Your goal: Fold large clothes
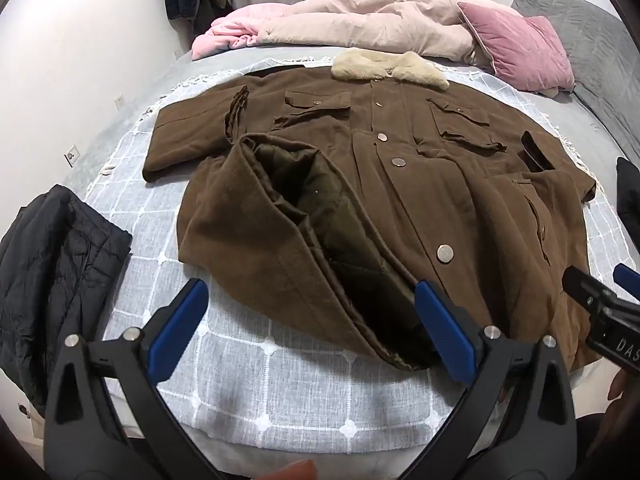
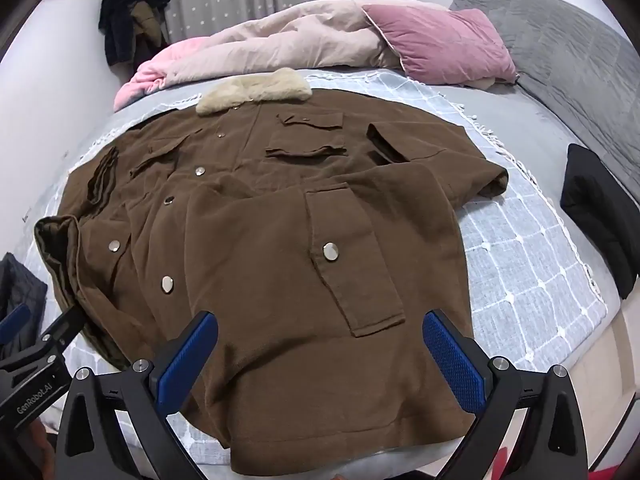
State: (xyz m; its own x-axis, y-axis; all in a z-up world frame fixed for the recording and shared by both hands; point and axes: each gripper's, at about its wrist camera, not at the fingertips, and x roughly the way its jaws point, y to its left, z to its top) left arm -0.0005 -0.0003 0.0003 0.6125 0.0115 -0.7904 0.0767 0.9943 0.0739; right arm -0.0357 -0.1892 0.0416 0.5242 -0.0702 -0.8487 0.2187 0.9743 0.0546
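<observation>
A large brown coat [image 1: 400, 184] with a cream fur collar [image 1: 390, 69] and metal snap buttons lies front up on the bed. Its lower left front is turned over, showing dark green quilted lining [image 1: 320, 200]. It also shows in the right wrist view [image 2: 280, 240], with its collar [image 2: 254, 90] at the far end. My left gripper [image 1: 312, 320] is open and empty, just above the coat's lower left hem. My right gripper [image 2: 320, 352] is open and empty over the lower right hem, below a flap pocket [image 2: 352, 264]. The right gripper shows at the left wrist view's right edge [image 1: 600, 300].
A light blue checked blanket [image 1: 240, 360] covers the bed under the coat. A folded dark jacket [image 1: 52, 280] lies at the left. A black folded item [image 2: 600, 208] lies at the right. A pink duvet [image 2: 280, 44] and pink pillow [image 2: 444, 44] lie at the back.
</observation>
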